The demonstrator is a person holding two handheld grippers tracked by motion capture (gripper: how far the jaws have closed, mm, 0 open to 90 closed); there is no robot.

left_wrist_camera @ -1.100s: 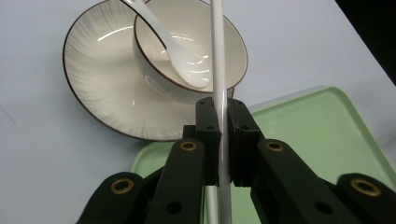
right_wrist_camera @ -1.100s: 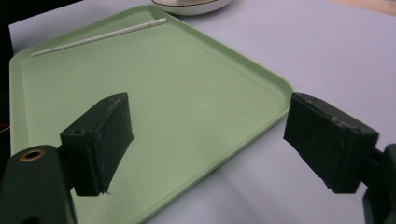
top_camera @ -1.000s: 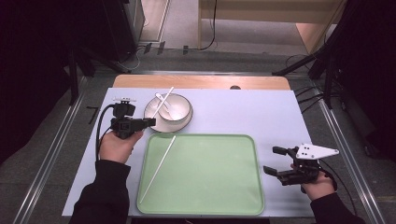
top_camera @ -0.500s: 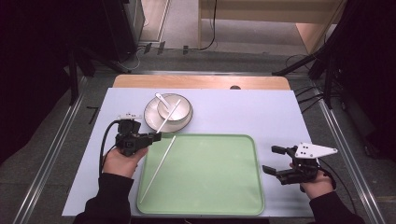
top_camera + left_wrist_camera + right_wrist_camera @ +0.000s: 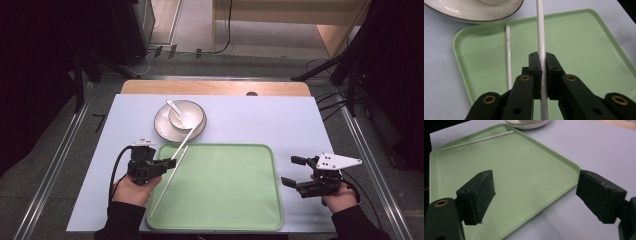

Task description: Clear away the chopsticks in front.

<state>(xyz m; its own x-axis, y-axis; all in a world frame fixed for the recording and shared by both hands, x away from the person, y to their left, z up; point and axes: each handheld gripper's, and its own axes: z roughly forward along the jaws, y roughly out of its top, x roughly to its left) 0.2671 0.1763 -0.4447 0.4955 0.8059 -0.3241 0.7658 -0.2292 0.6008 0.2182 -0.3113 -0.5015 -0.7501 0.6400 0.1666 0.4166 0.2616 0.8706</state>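
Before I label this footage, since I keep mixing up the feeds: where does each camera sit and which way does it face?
High view: fixed above the person's side, looking forward and down on the table; both forearms enter from below, left gripper and right gripper.
Left gripper view: rides the left gripper, looking along its jaws, shut on a held chopstick, toward the plate.
Right gripper view: rides the right gripper, looking between its open jaws across the tray.
Shared: all three show the green tray and the lying chopstick.

I hold my left gripper (image 5: 167, 163) clamped tight, forearm entering from the bottom edge; my right gripper (image 5: 296, 171) rests low, its 2 jaws spread wide apart.
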